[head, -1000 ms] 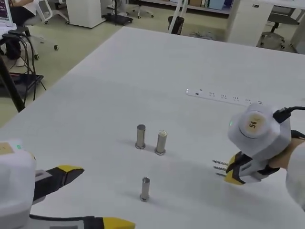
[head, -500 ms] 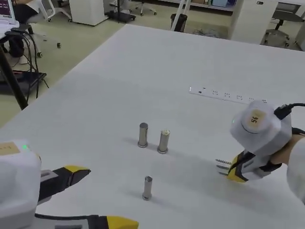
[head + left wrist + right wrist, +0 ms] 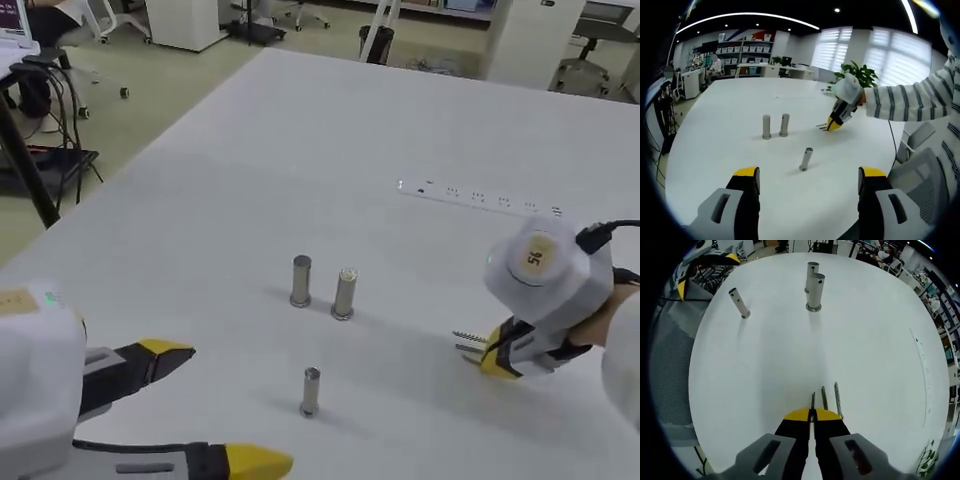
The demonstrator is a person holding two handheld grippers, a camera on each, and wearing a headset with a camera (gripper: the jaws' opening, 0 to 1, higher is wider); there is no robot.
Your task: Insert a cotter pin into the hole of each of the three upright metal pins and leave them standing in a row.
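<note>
Head view, left gripper (image 3: 212, 408): jaws spread wide and empty, low over the table (image 3: 200, 180); probably free to steady a metal pin.
Left rear metal pin (image 3: 301, 281): upright, just beside the right rear metal pin (image 3: 345, 293).
Front metal pin (image 3: 311, 391): upright, apart from that pair and nearer the person, so no row yet.
Cotter pins (image 3: 466, 343): ends poke toward the metal pins, well apart from them; none looks inserted.
Right gripper (image 3: 488, 359): clamped on the cotter pins, carrying the supply.

Open worktop (image 3: 200, 250) all round; the paired pins (image 3: 344, 294) leave just a tight gap, the lone pin (image 3: 311, 391) stands well clear.
</note>
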